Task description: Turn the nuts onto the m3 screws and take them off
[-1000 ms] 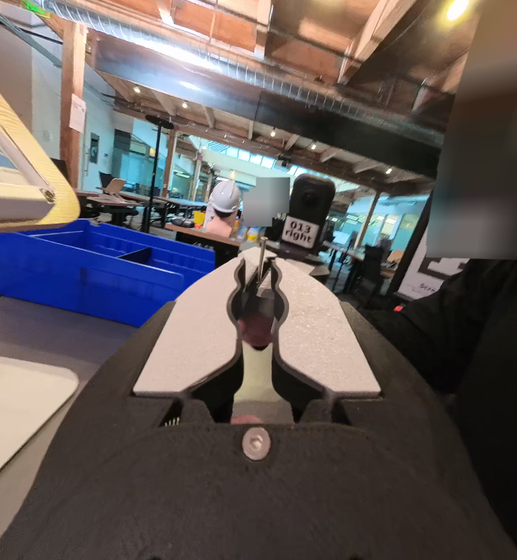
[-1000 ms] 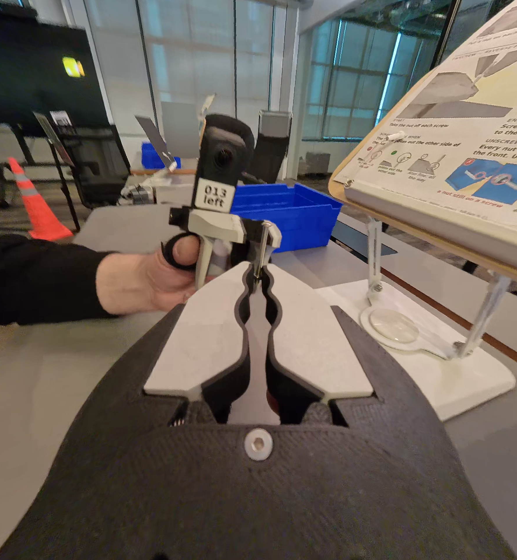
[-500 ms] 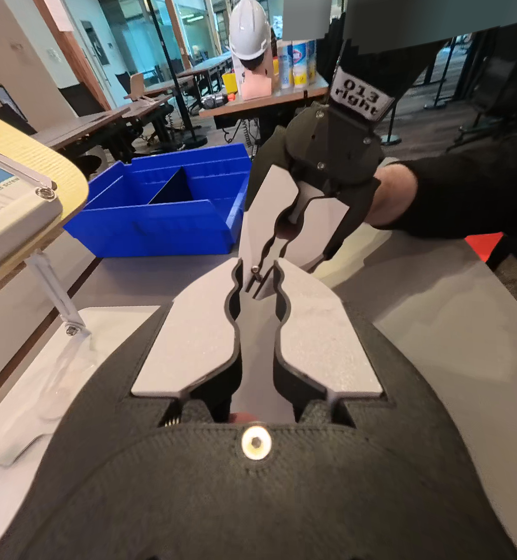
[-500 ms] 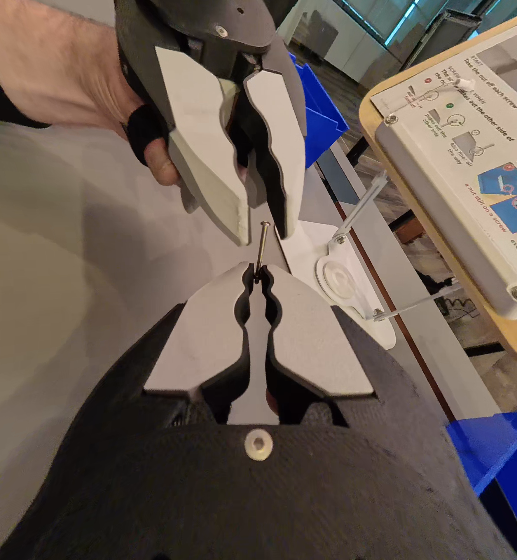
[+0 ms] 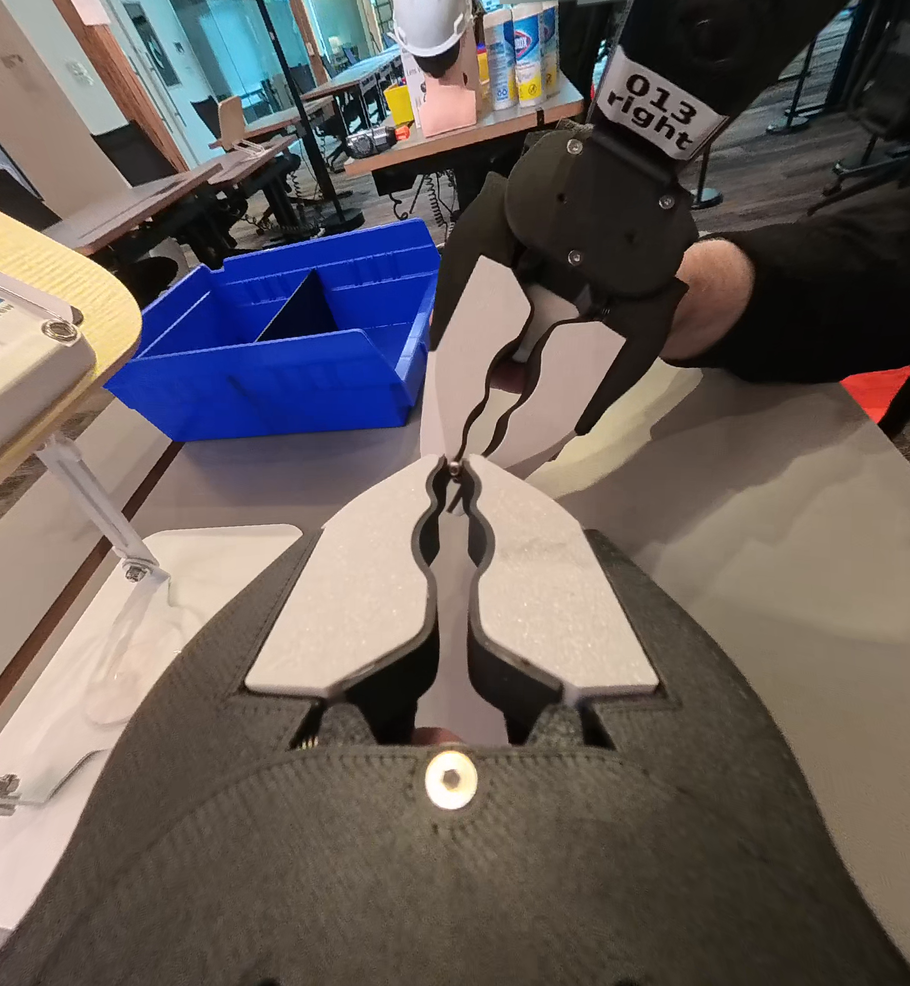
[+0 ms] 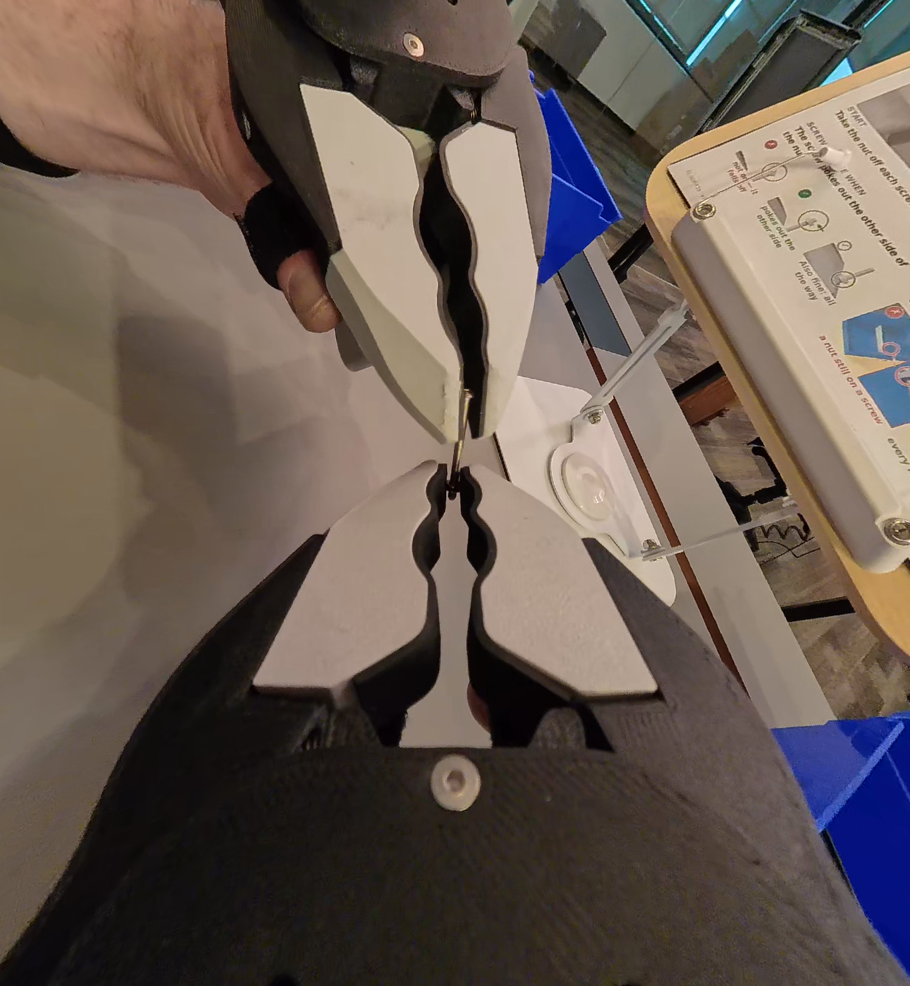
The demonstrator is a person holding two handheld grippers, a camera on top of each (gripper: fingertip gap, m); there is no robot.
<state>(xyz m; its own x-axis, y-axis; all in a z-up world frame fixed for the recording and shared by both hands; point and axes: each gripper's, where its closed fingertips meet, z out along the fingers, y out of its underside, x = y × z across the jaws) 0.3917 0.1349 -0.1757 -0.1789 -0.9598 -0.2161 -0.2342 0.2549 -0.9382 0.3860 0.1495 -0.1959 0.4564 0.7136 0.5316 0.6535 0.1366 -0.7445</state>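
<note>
A thin M3 screw (image 6: 461,432) spans the short gap between my two grippers above the grey table (image 5: 762,533). My left gripper (image 5: 454,469) is shut on the screw's head end (image 5: 454,468). In the right wrist view it comes down from above (image 6: 466,421). My right gripper (image 6: 453,480) is shut on the screw's other end, where a small dark piece (image 6: 452,488) sits between the tips; I cannot tell if it is a nut. In the left wrist view the right gripper (image 5: 455,453) points down, tip to tip with mine.
A blue divided bin (image 5: 282,373) stands at the table's back. A second blue bin (image 6: 869,800) is near the right edge. An instruction board (image 6: 815,320) on a white stand base (image 6: 602,480) sits along the table's side. Other desks stand beyond.
Both grippers tilted from level to pointing down at the table. Half a second ago my left gripper stood open over the screw; it has now moved in and shut on its free end.
</note>
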